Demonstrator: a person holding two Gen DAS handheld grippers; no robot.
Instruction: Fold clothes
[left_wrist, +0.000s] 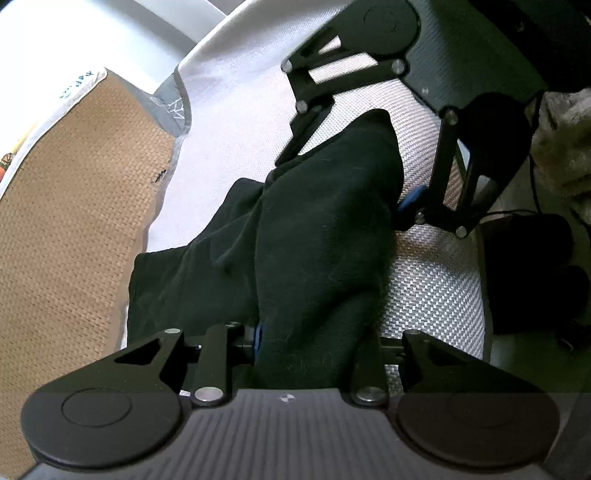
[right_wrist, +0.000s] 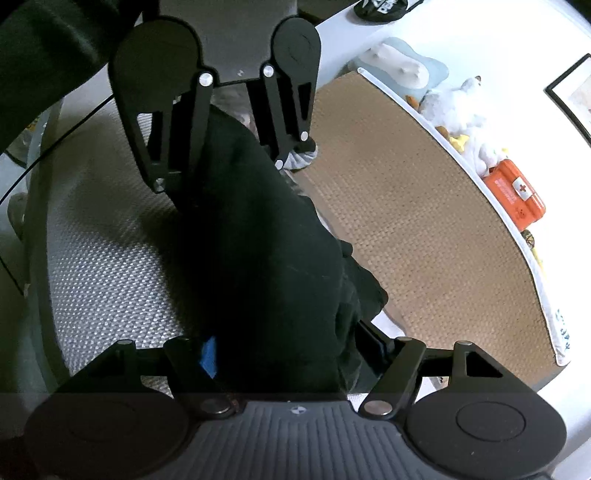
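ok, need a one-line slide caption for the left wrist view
Left gripper clamps one end of a black garment over a white woven mat; the right gripper meets the far end.

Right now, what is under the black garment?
The black garment lies on a white textured pad, which shows along its side. A tan woven mat lies beyond the pad's edge. What the pad is like beneath the cloth is covered, so anything hidden there cannot be told.
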